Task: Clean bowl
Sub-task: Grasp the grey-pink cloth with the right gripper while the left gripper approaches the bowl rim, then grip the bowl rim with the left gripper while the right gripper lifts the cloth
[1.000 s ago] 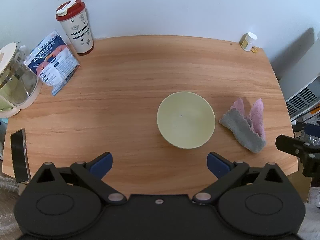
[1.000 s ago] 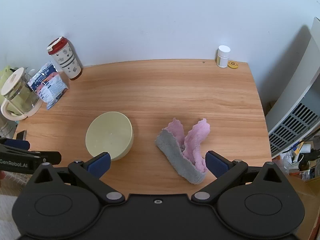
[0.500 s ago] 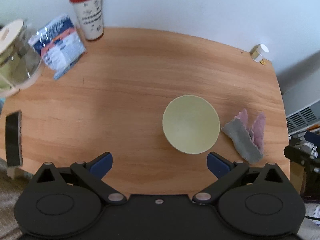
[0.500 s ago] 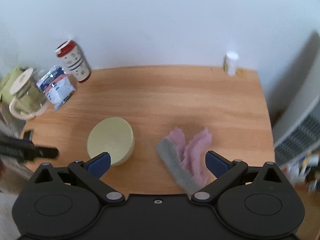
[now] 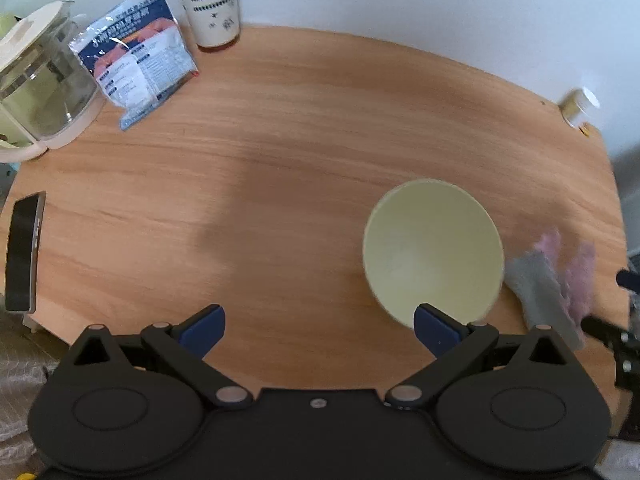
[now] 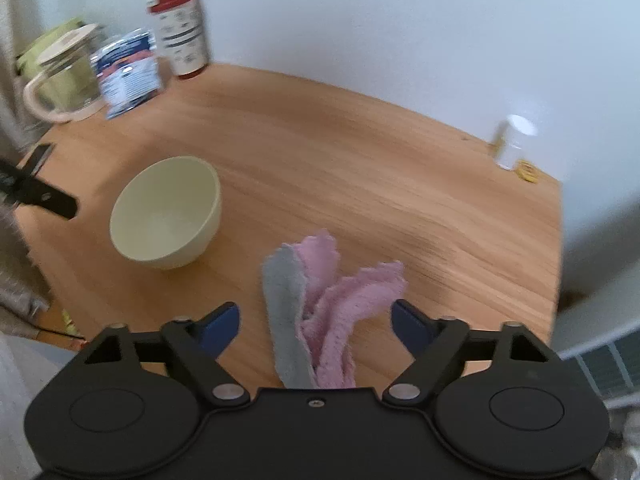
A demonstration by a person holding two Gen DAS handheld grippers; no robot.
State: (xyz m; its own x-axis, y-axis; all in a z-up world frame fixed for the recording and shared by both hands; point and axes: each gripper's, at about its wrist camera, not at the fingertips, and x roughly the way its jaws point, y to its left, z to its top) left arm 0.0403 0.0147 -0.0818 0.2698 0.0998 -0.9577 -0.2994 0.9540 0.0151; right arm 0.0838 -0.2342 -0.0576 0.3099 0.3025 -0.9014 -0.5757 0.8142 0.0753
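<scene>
A pale yellow-green bowl (image 5: 432, 246) stands upright and empty on the wooden table (image 5: 260, 160); it also shows in the right wrist view (image 6: 166, 212). A crumpled pink and grey cloth (image 6: 320, 308) lies to its right, blurred in the left wrist view (image 5: 552, 280). My left gripper (image 5: 318, 330) is open and empty, above the table's near edge, with its right finger by the bowl's near rim. My right gripper (image 6: 316, 326) is open with the cloth lying between its fingers, not gripped. The left gripper's tip (image 6: 40, 196) shows left of the bowl.
At the back left stand a glass kettle (image 5: 36, 88), a blue and white packet (image 5: 136, 64) and a red-lidded tumbler (image 5: 212, 4). A phone (image 5: 22, 252) sits at the left edge. A small white bottle (image 5: 580, 106) stands at the back right corner.
My left gripper moved left and closer, so the bowl now sits at its right finger. My right gripper dropped toward the cloth, which now lies between its fingers.
</scene>
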